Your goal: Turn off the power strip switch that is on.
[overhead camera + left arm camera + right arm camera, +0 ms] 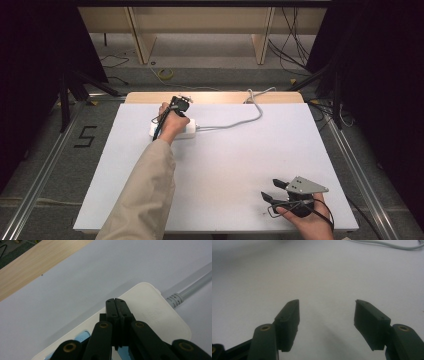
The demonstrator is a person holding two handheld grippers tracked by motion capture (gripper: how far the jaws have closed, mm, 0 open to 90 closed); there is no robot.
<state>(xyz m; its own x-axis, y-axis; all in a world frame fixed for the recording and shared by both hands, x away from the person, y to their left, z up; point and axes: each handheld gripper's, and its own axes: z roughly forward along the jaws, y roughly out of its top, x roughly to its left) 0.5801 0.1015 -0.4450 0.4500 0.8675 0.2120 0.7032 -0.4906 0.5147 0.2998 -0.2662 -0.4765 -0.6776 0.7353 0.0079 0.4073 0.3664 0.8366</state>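
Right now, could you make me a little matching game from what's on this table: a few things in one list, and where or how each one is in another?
Things:
1. left gripper
2. right gripper
3. power strip
4. cable

States:
A. open, near the table's front edge
B. runs from the strip to the table's far edge
C. shut, over the strip
D. white, lies flat towards the far left of the table

Pairs: 1-C, 2-A, 3-D, 4-B
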